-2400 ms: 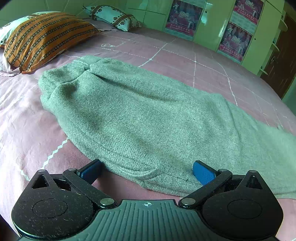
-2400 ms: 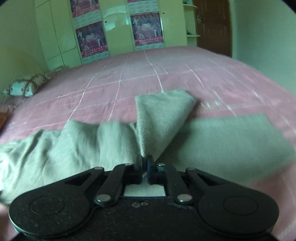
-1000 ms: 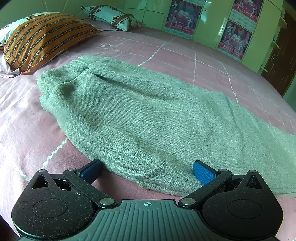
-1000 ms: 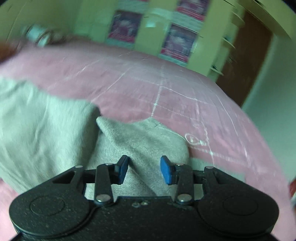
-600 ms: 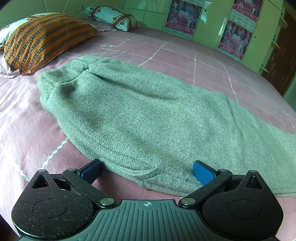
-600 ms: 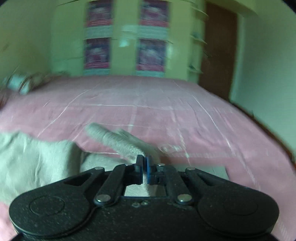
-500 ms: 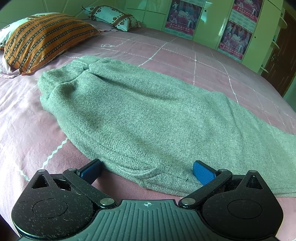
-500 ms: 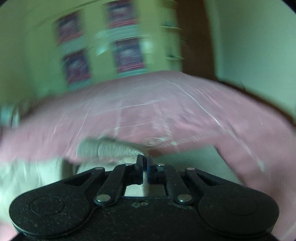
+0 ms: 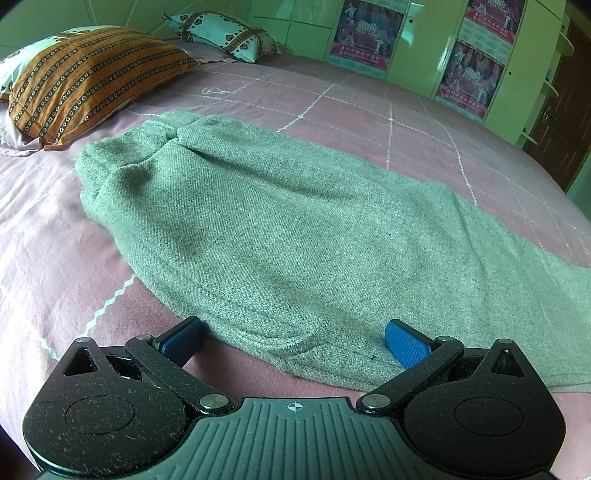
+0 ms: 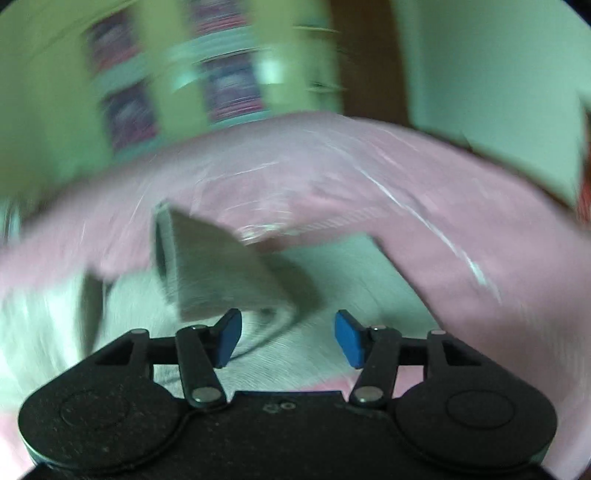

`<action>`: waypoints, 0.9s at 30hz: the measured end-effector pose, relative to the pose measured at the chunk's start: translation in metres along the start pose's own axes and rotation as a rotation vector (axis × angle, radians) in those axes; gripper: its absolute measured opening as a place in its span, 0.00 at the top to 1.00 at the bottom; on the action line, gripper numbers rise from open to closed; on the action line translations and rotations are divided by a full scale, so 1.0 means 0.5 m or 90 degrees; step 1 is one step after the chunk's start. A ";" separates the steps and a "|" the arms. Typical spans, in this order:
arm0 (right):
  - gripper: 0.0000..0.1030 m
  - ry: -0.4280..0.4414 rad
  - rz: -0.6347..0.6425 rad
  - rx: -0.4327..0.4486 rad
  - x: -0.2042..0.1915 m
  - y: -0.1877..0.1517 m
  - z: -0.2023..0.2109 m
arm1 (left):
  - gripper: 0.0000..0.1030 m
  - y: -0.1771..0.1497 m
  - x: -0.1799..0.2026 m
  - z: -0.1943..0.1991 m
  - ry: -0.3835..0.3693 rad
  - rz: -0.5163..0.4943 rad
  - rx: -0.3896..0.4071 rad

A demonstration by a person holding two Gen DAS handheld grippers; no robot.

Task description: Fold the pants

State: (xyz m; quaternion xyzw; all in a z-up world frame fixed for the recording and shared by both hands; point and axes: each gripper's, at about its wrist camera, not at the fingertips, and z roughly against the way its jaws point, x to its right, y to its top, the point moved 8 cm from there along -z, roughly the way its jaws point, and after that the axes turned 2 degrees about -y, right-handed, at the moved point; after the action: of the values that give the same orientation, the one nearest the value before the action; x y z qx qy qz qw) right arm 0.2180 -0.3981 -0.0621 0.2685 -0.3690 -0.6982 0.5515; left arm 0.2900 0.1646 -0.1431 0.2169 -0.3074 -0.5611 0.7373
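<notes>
Grey knit pants (image 9: 280, 225) lie spread on the pink bed sheet (image 9: 44, 236), waistband toward the pillows at the left. My left gripper (image 9: 291, 338) is open, its blue pads on either side of the pants' near hem edge, holding nothing. In the blurred right wrist view, my right gripper (image 10: 288, 338) is open over the leg end of the pants (image 10: 340, 273). A folded-up flap of the leg (image 10: 218, 266) stands loose just ahead of its left pad.
An orange striped pillow (image 9: 85, 74) and a white patterned pillow (image 9: 229, 33) lie at the head of the bed. Green wardrobe doors with posters (image 9: 476, 70) stand behind the bed. A brown door (image 9: 569, 103) is at the right.
My right gripper was shut on the pant leg half a second ago and has now opened, letting the leg flap go. The left gripper and the pants near it have not moved.
</notes>
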 end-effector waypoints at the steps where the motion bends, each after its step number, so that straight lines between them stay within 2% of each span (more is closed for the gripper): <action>1: 0.53 0.000 0.040 0.008 -0.019 0.004 -0.008 | 0.00 0.000 0.000 0.000 0.000 0.000 0.000; 8: 0.53 -0.048 0.331 0.090 -0.143 0.030 -0.007 | 0.00 0.000 0.000 0.000 0.000 0.000 0.000; 9: 0.55 -0.057 0.364 0.096 -0.157 0.033 -0.010 | 0.00 0.000 0.000 0.000 0.000 0.000 0.000; 10: 0.71 -0.056 0.377 0.092 -0.161 0.039 -0.024 | 0.00 0.000 -0.001 0.000 0.000 0.000 0.000; 11: 1.00 -0.053 0.347 0.082 -0.155 0.050 -0.031 | 0.00 0.000 0.000 0.000 0.000 0.000 0.000; 12: 1.00 -0.035 0.262 0.073 -0.132 0.069 -0.030 | 0.00 -0.001 0.000 0.000 0.000 0.001 0.000; 15: 1.00 -0.008 -0.077 0.084 -0.002 0.106 -0.007 | 0.00 -0.001 -0.001 0.000 -0.001 0.001 0.001; 16: 1.00 0.013 -0.217 0.079 0.057 0.099 -0.002 | 0.00 -0.001 0.000 0.000 -0.001 0.000 0.000; 18: 1.00 0.063 -0.419 0.052 0.139 0.059 -0.020 | 0.00 -0.001 0.000 0.000 0.000 -0.002 0.000; 19: 0.97 0.073 -0.471 0.016 0.162 0.034 -0.039 | 0.00 -0.001 -0.001 0.000 -0.001 -0.001 0.000; 20: 0.89 0.066 -0.493 -0.018 0.175 0.015 -0.057 | 0.00 -0.001 -0.001 0.000 -0.002 -0.001 0.000; 21: 0.87 0.060 -0.508 -0.047 0.187 -0.004 -0.069 | 0.00 -0.001 -0.001 0.000 -0.002 0.000 0.000; 24: 0.86 0.086 -0.520 -0.016 0.200 -0.012 -0.057 | 0.00 -0.001 0.000 0.000 0.000 0.000 0.000; 27: 0.85 0.110 -0.563 -0.027 0.205 -0.017 -0.072 | 0.00 -0.002 0.001 -0.001 0.003 -0.004 0.000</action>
State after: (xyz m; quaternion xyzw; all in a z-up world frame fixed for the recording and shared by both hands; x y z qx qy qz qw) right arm 0.2160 -0.5043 -0.0867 0.4462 -0.1575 -0.8492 0.2344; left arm 0.2896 0.1640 -0.1438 0.2189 -0.3049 -0.5627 0.7365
